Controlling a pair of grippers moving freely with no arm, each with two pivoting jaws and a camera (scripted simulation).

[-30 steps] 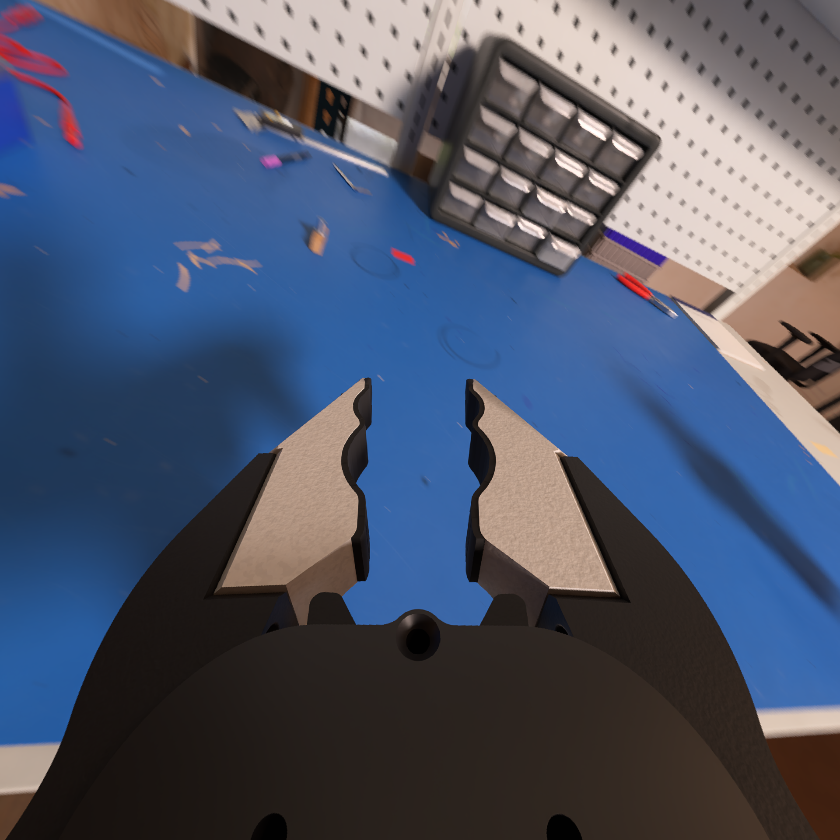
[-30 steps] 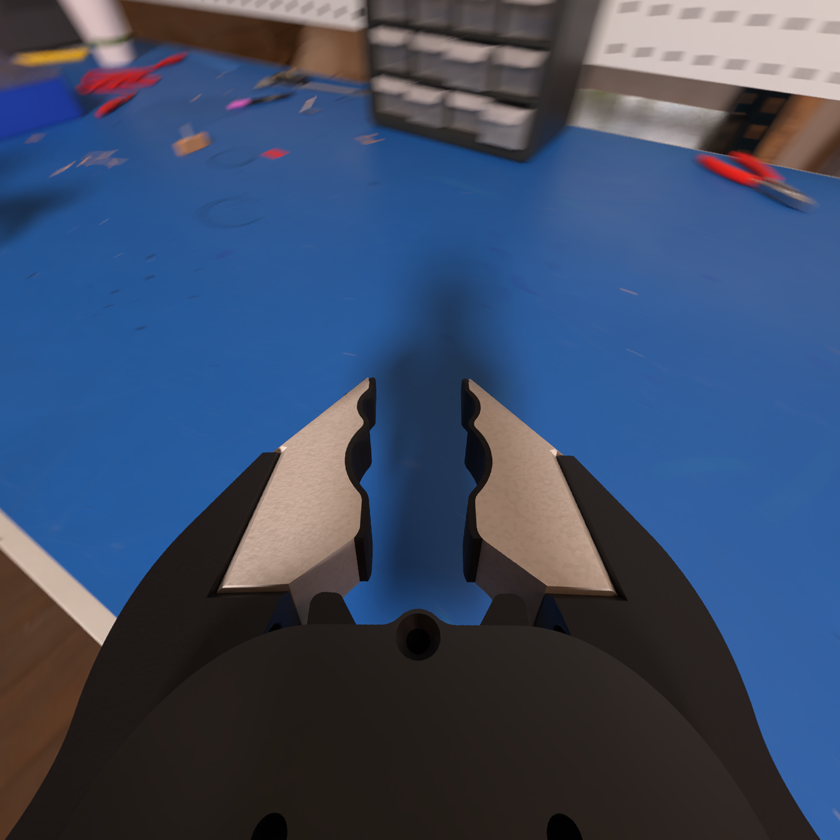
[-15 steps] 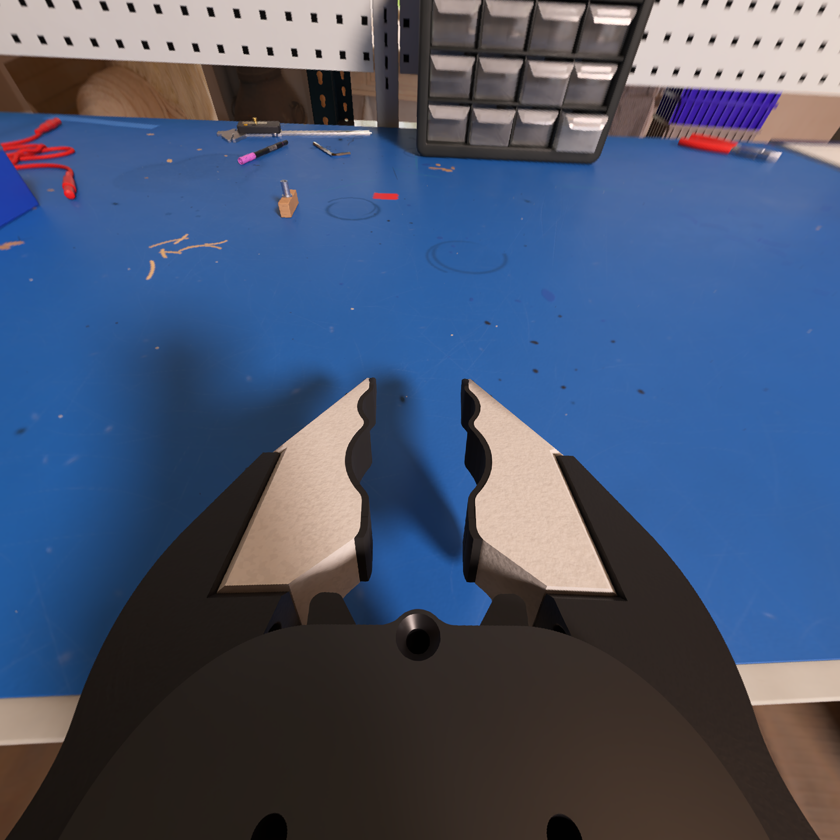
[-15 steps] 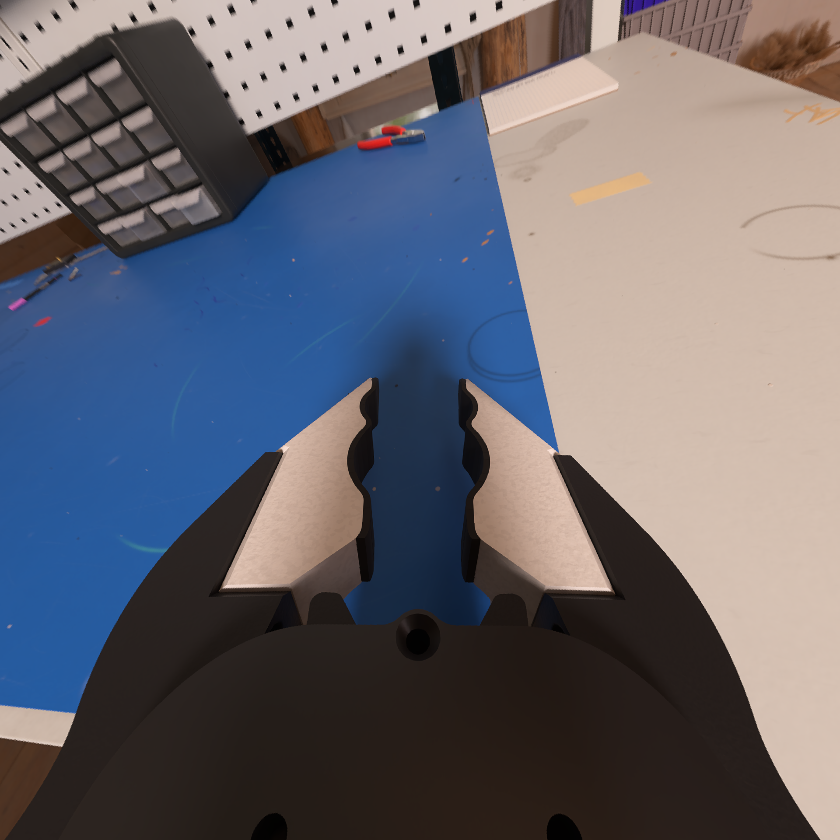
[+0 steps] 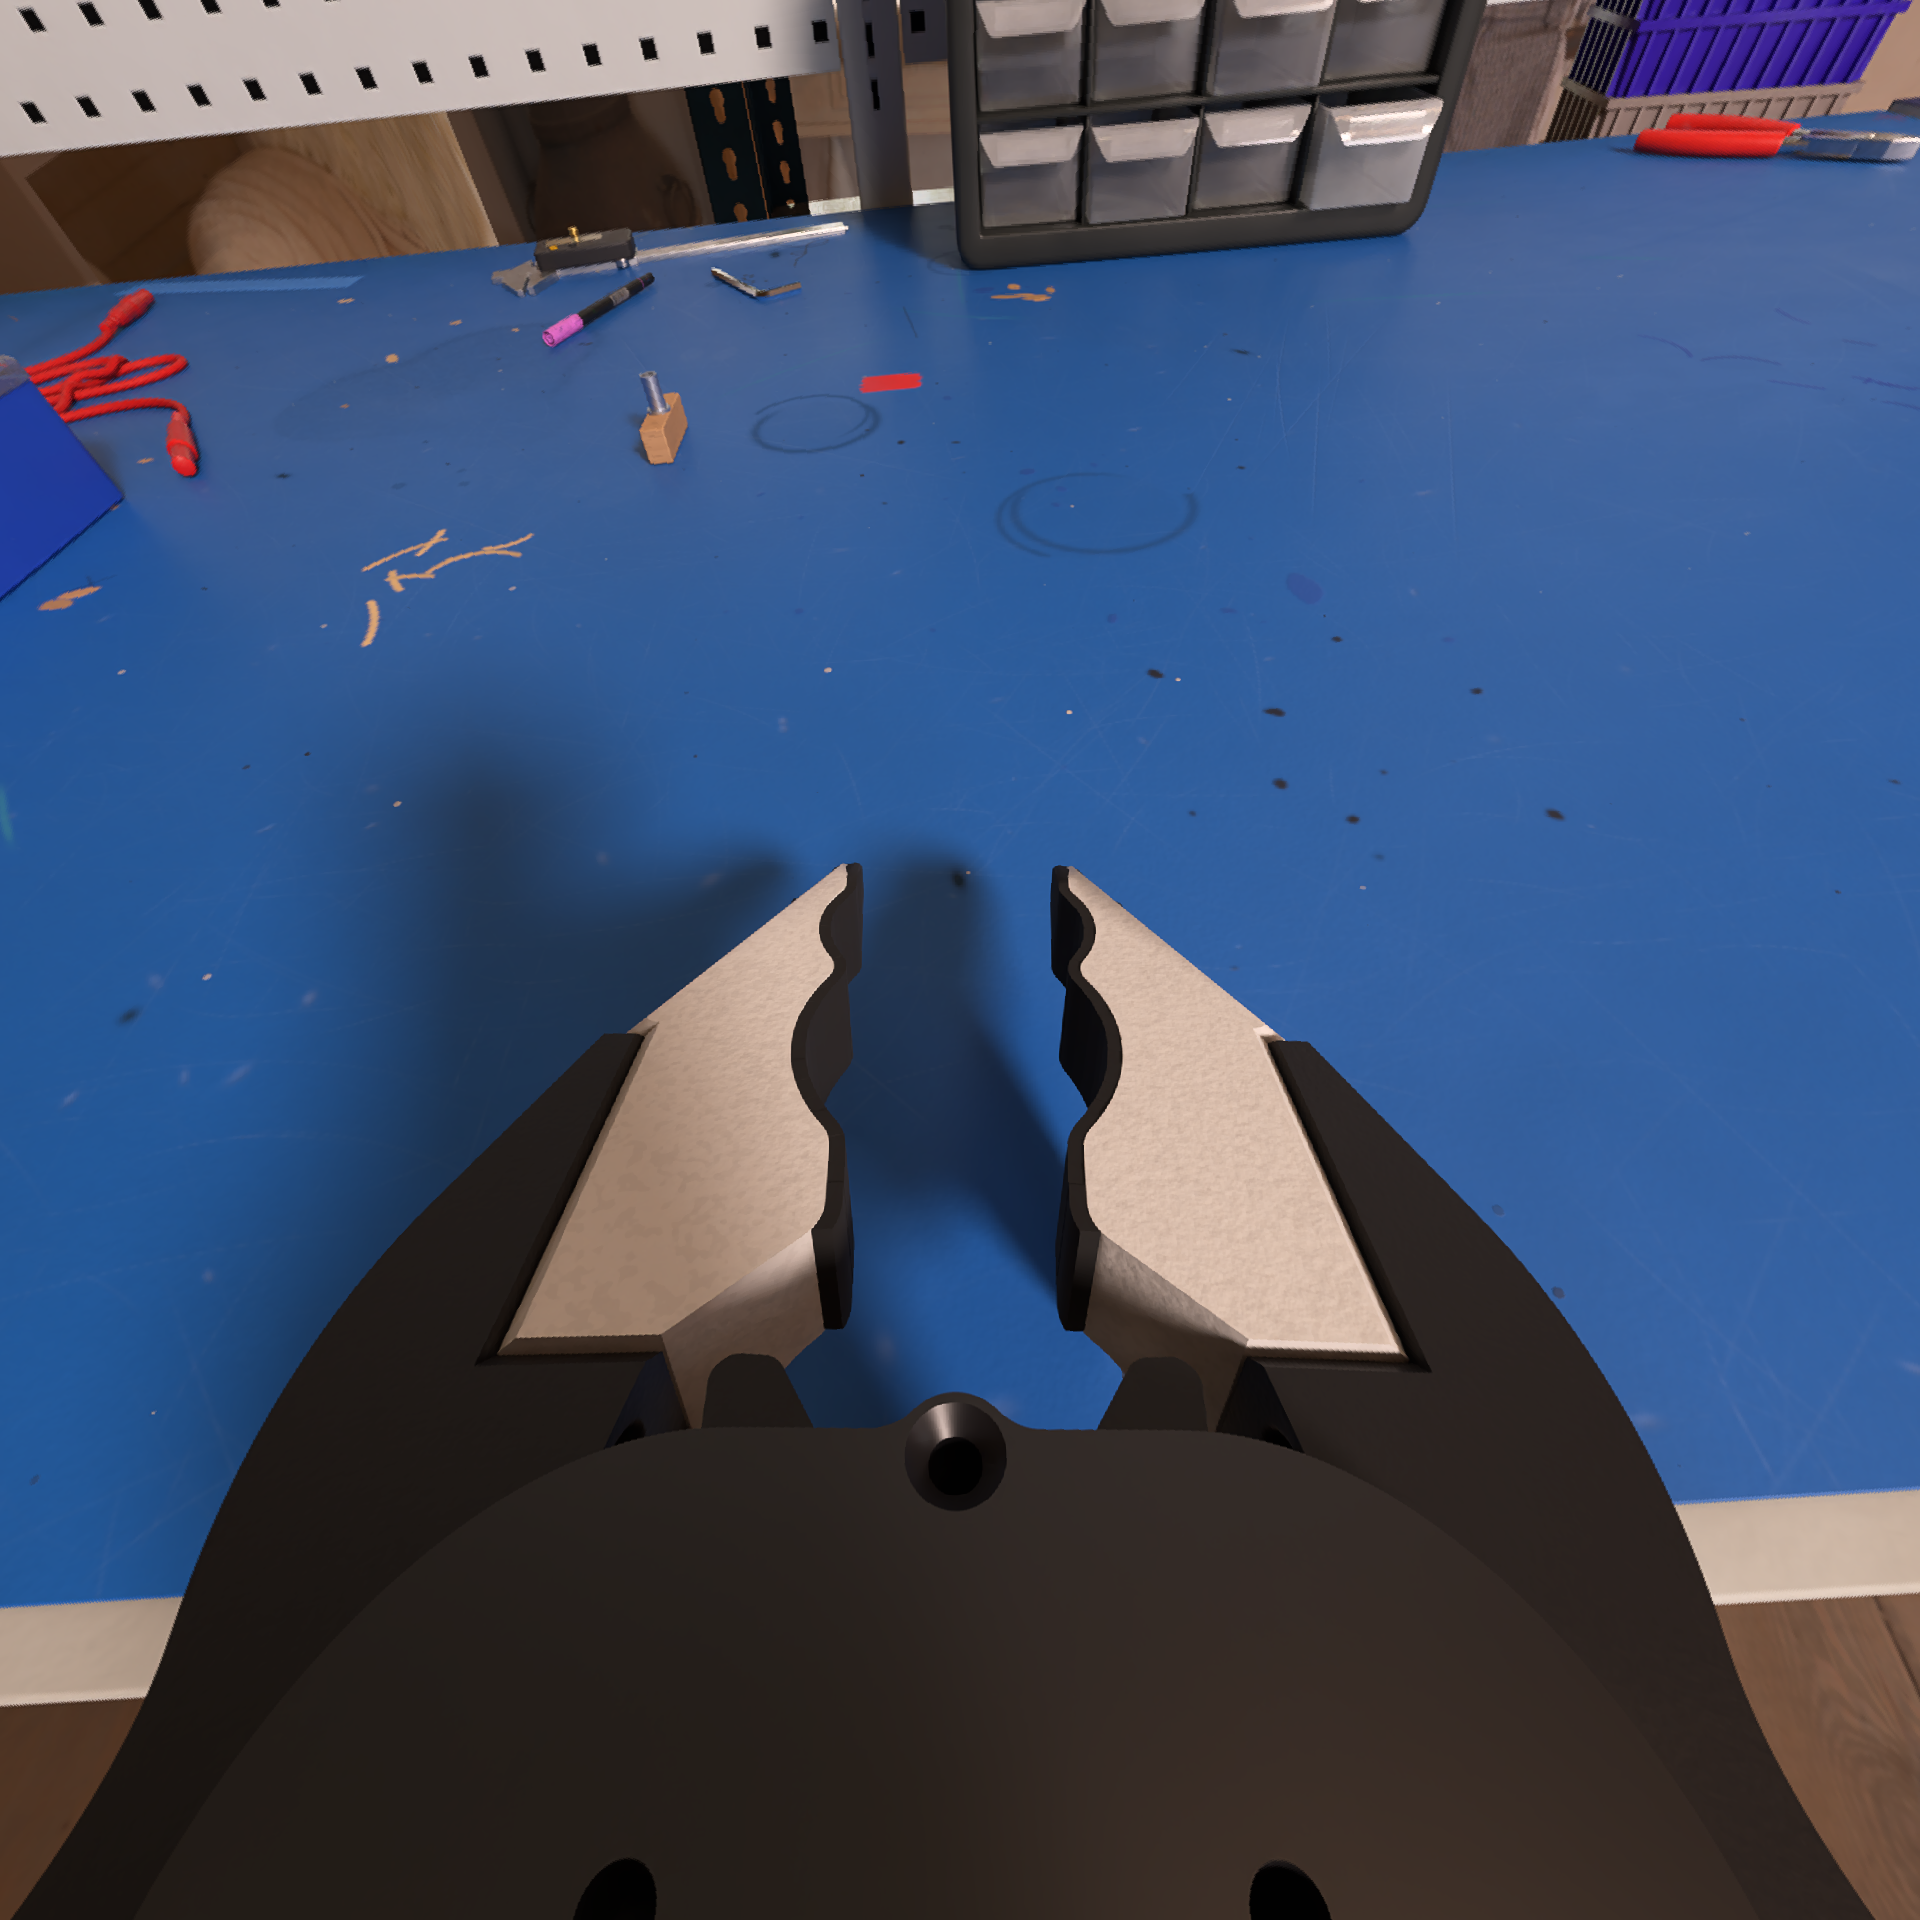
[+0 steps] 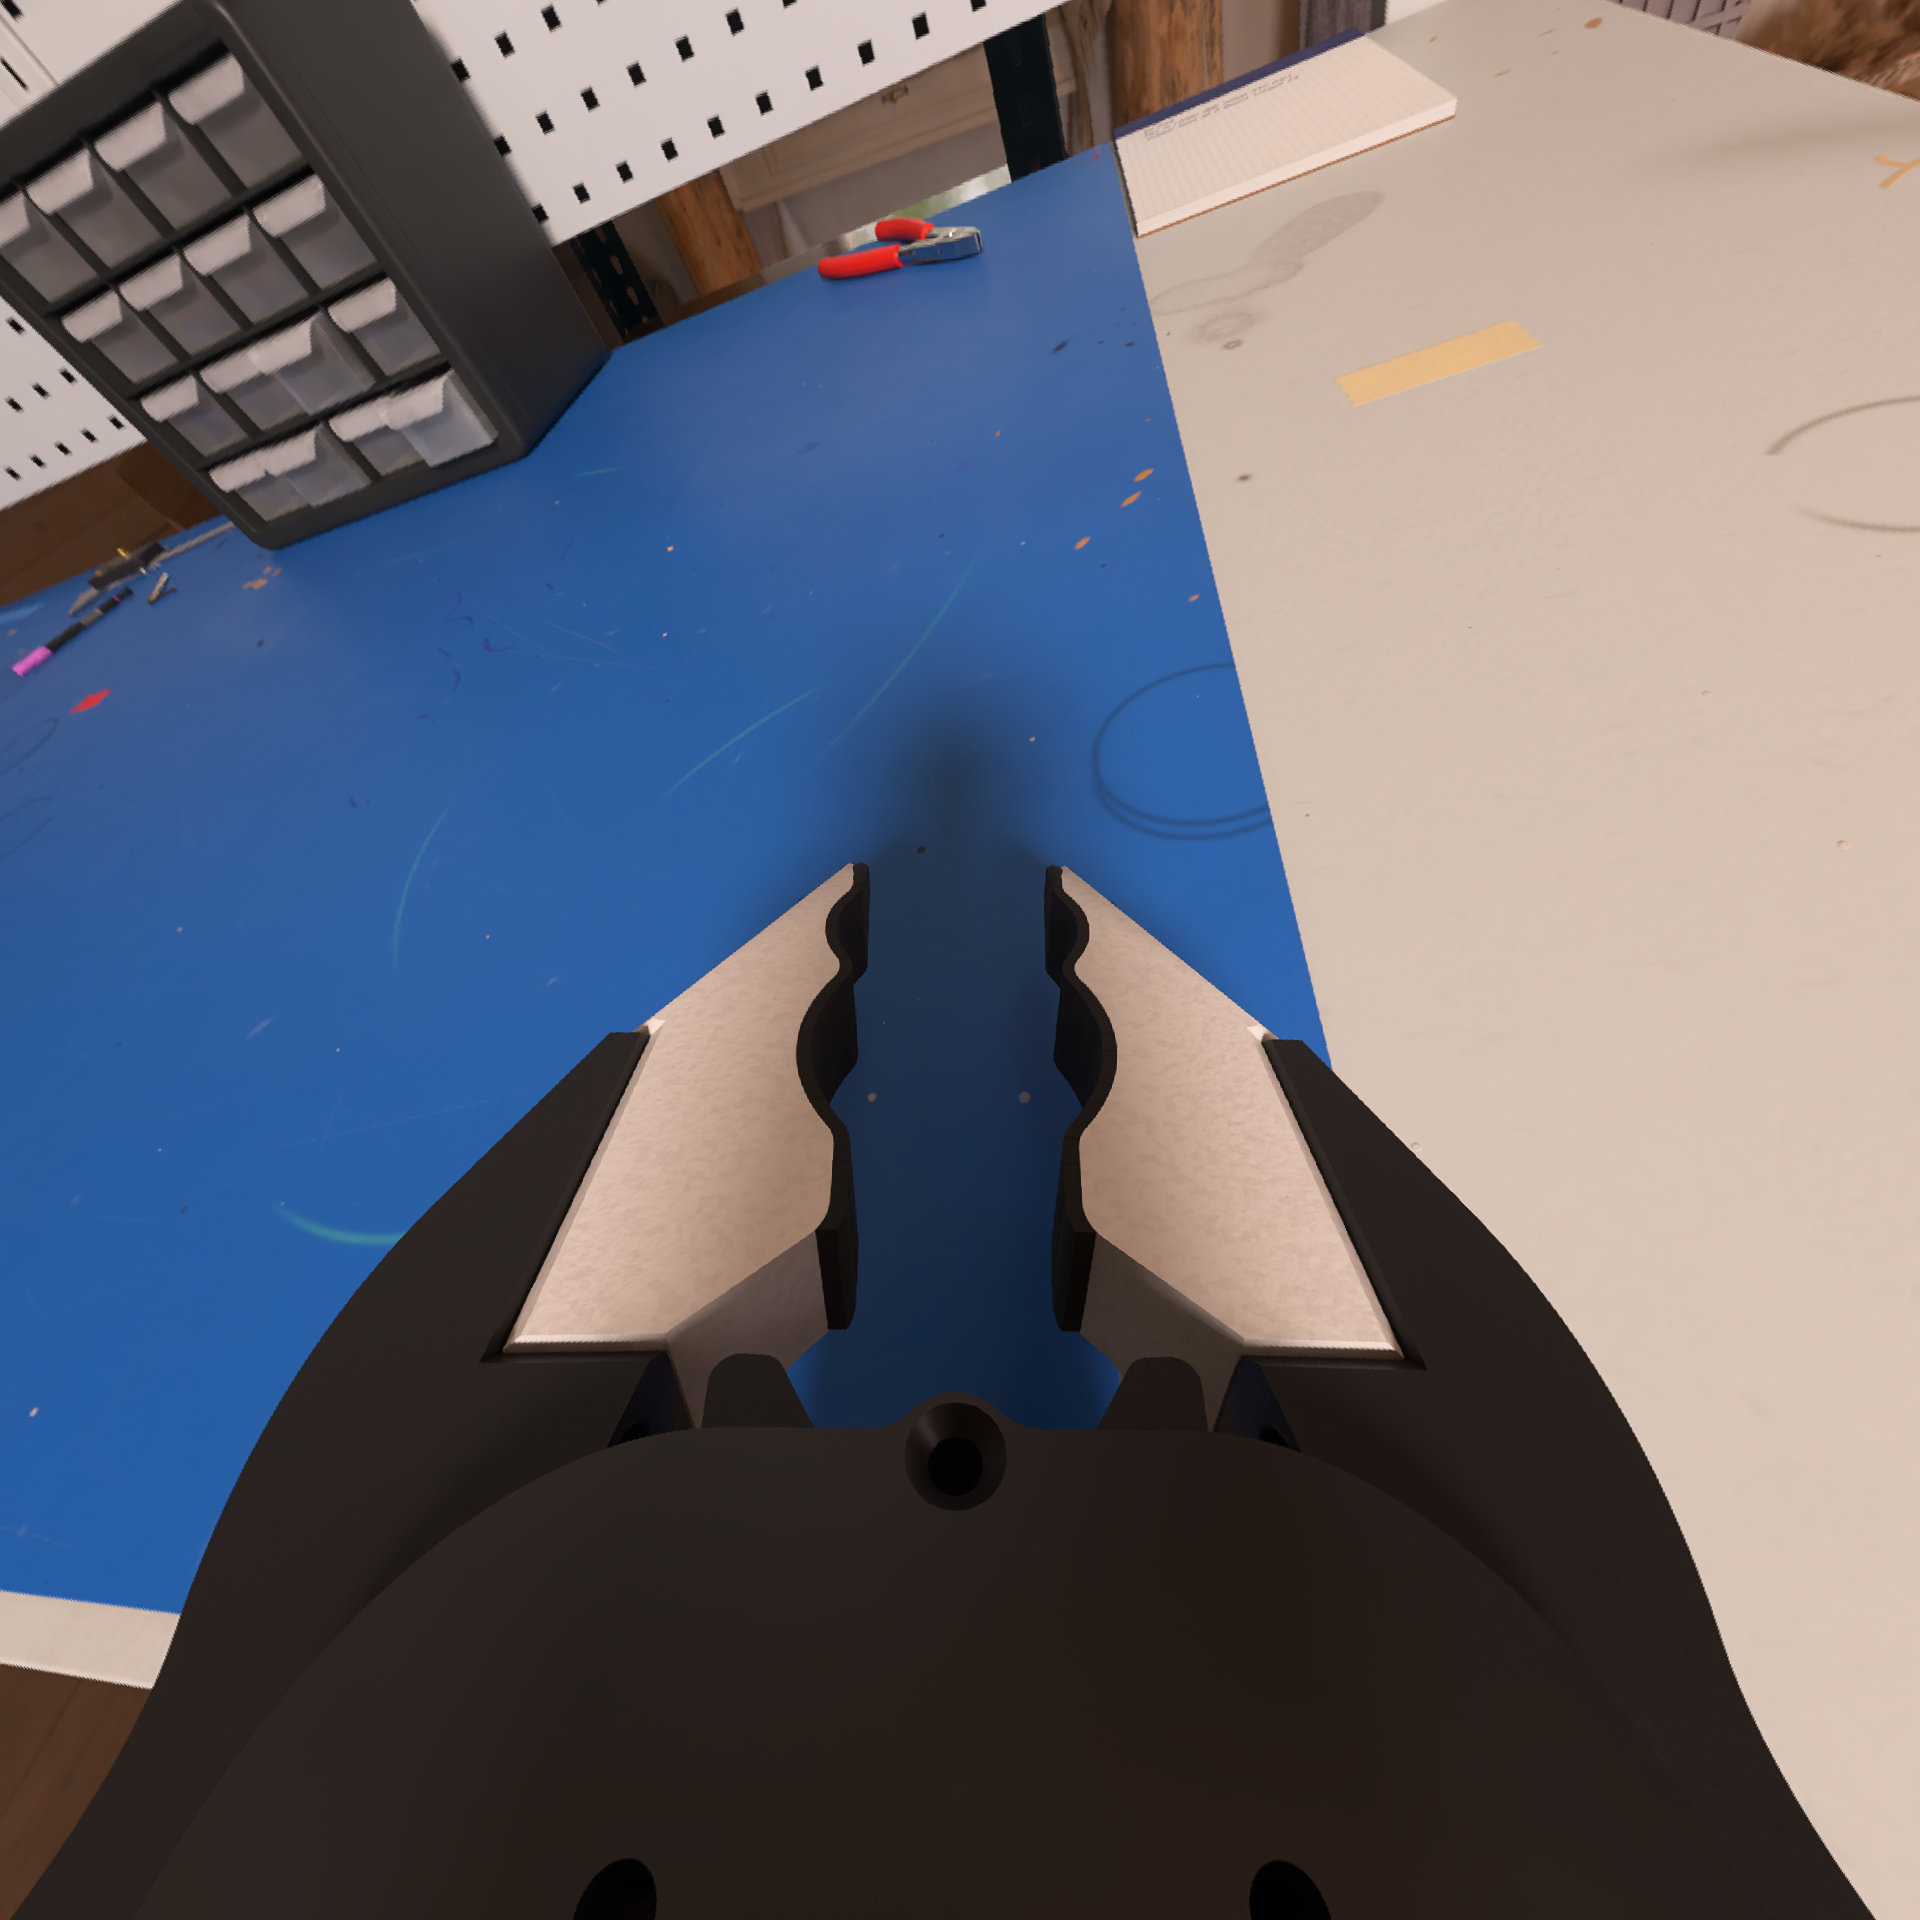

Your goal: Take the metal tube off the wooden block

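A small wooden block (image 5: 663,434) stands far off on the blue table (image 5: 1351,675), up and left of centre in the left wrist view. A short metal tube (image 5: 651,393) sticks upright out of its top. My left gripper (image 5: 956,878) is open and empty, low over the near part of the table, well short of the block. My right gripper (image 6: 956,878) is open and empty over the right part of the blue table (image 6: 520,883), beside a grey table surface (image 6: 1610,727). The block and tube do not show in the right wrist view.
A black drawer cabinet (image 5: 1195,135) stands at the back by the pegboard; it also shows in the right wrist view (image 6: 270,291). A red cord (image 5: 114,379), a pink-capped marker (image 5: 597,309), red pliers (image 6: 899,249) and a notepad (image 6: 1288,125) lie about.
The left view has levelled out and drawn closer over the table, so the block sits larger. The right gripper has swung right from the blue table's middle to its edge by the grey surface.
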